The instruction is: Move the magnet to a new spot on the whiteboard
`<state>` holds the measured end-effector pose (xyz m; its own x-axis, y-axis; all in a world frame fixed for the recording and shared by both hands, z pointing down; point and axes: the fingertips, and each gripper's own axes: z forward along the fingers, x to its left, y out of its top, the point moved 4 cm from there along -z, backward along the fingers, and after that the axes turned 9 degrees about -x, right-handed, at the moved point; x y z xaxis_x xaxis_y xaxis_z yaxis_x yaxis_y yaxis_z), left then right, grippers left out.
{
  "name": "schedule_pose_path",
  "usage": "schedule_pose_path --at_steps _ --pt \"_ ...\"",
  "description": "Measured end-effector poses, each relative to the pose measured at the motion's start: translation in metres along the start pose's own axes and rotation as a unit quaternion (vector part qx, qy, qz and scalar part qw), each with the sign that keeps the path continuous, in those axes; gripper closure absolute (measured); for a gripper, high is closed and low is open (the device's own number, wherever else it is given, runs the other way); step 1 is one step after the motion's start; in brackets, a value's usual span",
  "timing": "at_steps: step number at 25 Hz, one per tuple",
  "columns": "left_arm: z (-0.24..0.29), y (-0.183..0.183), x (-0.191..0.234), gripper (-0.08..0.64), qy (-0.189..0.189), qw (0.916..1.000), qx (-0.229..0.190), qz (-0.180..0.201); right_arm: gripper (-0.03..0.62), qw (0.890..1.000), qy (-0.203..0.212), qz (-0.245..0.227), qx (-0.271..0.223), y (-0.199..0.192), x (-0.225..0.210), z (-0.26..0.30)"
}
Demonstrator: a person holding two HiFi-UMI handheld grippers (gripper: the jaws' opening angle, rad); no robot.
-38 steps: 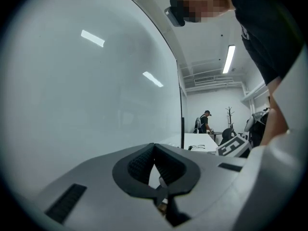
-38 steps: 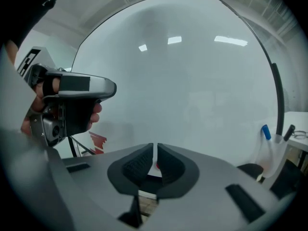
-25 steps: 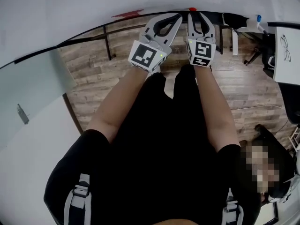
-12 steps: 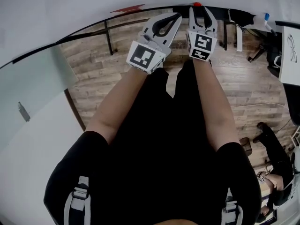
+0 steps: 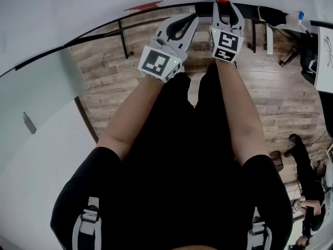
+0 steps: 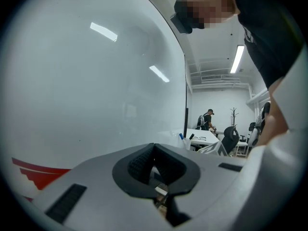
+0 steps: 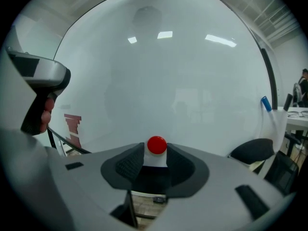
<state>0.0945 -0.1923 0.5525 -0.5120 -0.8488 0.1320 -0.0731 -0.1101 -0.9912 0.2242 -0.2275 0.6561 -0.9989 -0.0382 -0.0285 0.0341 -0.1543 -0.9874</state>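
Whiteboard [image 7: 183, 81] shows a red marking [image 7: 73, 124] left of the magnet [image 7: 157, 145], desk [image 7: 297, 115] rightward

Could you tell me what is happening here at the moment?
A person holds a tool in each hand at the whiteboard. The right tool has just been opening: its jaws stand apart, with the red magnet between their tips on the board. The left tool is shut and empty.
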Motion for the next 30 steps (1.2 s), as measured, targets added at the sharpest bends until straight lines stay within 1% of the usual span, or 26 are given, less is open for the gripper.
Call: schedule_pose_path --at_steps 7,17,25,26,28,30 --pt "-0.002 -0.002 0.003 0.555 0.003 1.0 0.004 0.001 0.468 1.0 -0.01 -0.001 -0.001 -0.001 0.0 0.001" --pt "0.001 -0.002 0.004 0.555 0.008 0.9999 0.008 0.0 0.477 1.0 -0.009 0.005 -0.003 0.0 -0.001 0.0" --pt "-0.001 0.003 0.003 0.555 0.007 1.0 0.005 0.002 0.483 1.0 -0.002 0.012 -0.017 0.016 -0.002 -0.005" --pt "-0.002 0.004 0.003 0.555 0.007 1.0 0.004 0.002 0.491 1.0 -0.001 0.011 -0.019 0.019 -0.001 -0.007" --pt "-0.004 0.008 0.004 0.555 0.008 1.0 0.001 0.003 0.536 1.0 0.002 0.011 -0.018 0.022 0.0 -0.013" --pt "-0.007 0.01 0.006 0.555 0.011 0.9999 0.001 0.005 0.555 1.0 0.007 0.015 -0.013 0.019 0.003 -0.017"
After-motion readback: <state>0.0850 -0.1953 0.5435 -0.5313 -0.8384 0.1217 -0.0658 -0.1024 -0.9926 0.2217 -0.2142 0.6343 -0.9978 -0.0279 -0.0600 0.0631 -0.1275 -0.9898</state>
